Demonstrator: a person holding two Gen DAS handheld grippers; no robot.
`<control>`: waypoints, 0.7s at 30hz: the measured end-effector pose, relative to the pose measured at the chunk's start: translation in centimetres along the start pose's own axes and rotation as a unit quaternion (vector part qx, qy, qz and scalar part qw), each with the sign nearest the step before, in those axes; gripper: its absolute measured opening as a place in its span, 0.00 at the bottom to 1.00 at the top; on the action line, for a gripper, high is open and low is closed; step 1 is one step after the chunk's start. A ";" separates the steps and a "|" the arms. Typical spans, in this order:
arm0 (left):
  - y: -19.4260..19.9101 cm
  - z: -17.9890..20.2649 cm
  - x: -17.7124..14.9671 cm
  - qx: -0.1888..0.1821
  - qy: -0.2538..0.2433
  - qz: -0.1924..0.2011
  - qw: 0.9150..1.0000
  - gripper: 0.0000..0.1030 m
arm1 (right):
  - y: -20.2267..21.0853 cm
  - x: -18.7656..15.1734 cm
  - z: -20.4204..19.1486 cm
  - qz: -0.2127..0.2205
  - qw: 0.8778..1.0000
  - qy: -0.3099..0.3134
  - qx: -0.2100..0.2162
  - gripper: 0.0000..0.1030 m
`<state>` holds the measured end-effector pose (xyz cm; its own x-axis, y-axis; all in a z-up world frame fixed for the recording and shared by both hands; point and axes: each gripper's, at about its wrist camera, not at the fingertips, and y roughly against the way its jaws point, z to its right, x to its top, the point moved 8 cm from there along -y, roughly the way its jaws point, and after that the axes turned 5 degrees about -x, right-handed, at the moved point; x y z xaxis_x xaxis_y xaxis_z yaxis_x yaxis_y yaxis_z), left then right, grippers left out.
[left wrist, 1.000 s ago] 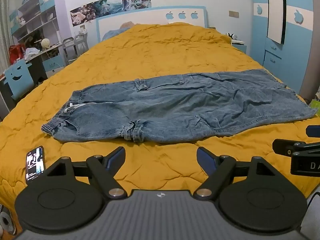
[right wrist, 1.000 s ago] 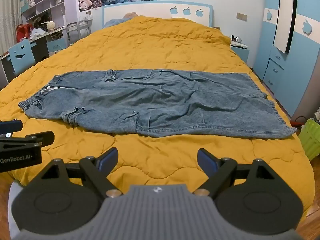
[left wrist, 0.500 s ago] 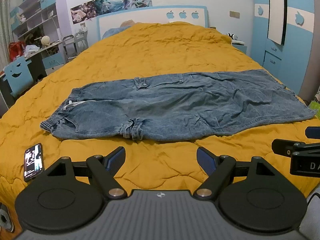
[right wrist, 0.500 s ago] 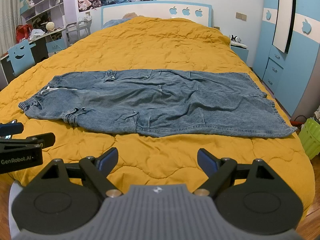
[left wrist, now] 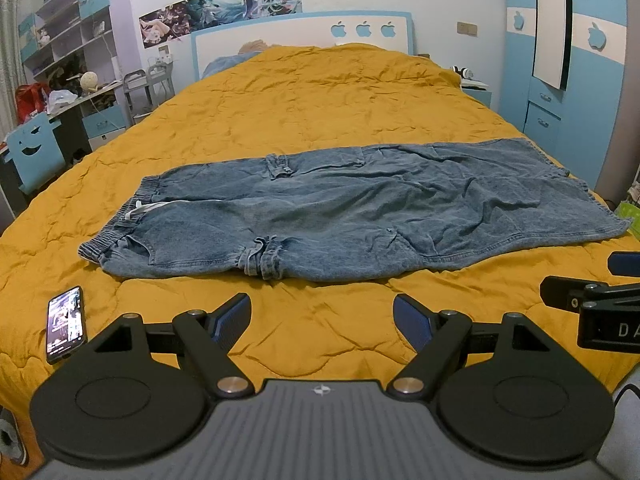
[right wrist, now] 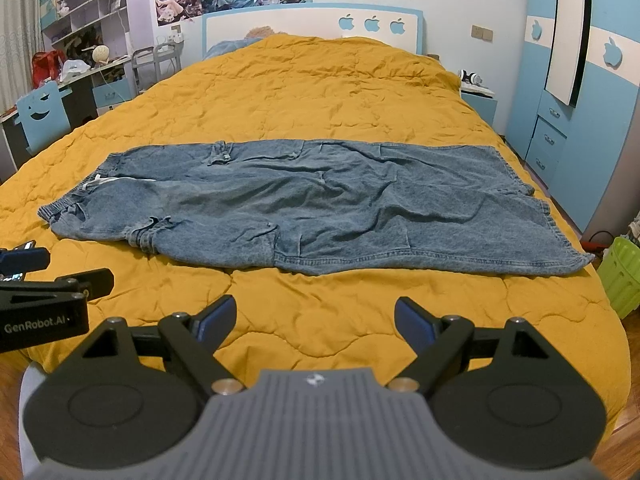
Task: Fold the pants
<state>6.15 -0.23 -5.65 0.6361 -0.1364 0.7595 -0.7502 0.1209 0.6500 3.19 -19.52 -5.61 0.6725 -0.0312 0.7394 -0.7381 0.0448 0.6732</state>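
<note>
Lettering is showing on my tools: "GenRobot.AI" is reading white on the black body of my left gripper point(right wrist: 52, 280) where it is poking into the right wrist view, and "D A" is all I am catching on my right gripper point(left wrist: 600, 280) at the edge of the left wrist view. Three blue apple cutouts are sitting in a row on the white headboard point(left wrist: 304, 40), and more apple shapes are marking the blue wardrobe point(right wrist: 580, 120).

One pair of pants point(left wrist: 340, 216) is lying flat across the yellow quilt point(left wrist: 320, 100), waistband toward my left and hems toward my right. The denim is looking faded blue and wrinkled, with a gathered elastic waist, a white drawstring trailing out, and cargo pockets on the legs. The legs are lying side by side, still at full length and unfolded.

I am holding both grippers over the near edge of the bed, short of the pants and touching nothing. In each wrist view my two blue-padded fingers are standing wide apart with only quilt between them.

One phone point(left wrist: 66, 324) is lying screen-up and lit on the quilt near the waistband end. One green basket point(right wrist: 624, 276) is standing on the floor beside the bed's right corner.
</note>
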 end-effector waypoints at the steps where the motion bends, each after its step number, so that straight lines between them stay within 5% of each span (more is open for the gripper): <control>1: 0.0 0.0 0.0 0.000 0.000 0.000 1.000 0.92 | 0.0 0.0 0.0 0.000 1.000 -0.001 0.001 0.80; 21: 0.0 0.3 -0.1 -0.002 0.000 -0.001 1.000 0.92 | 0.1 -0.1 -0.2 0.000 1.000 -0.001 0.003 0.80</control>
<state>6.04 -0.46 -5.79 0.6380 -0.1374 0.7577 -0.7479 0.1240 0.6522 3.05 -19.32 -5.56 0.6728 -0.0336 0.7390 -0.7380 0.0382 0.6737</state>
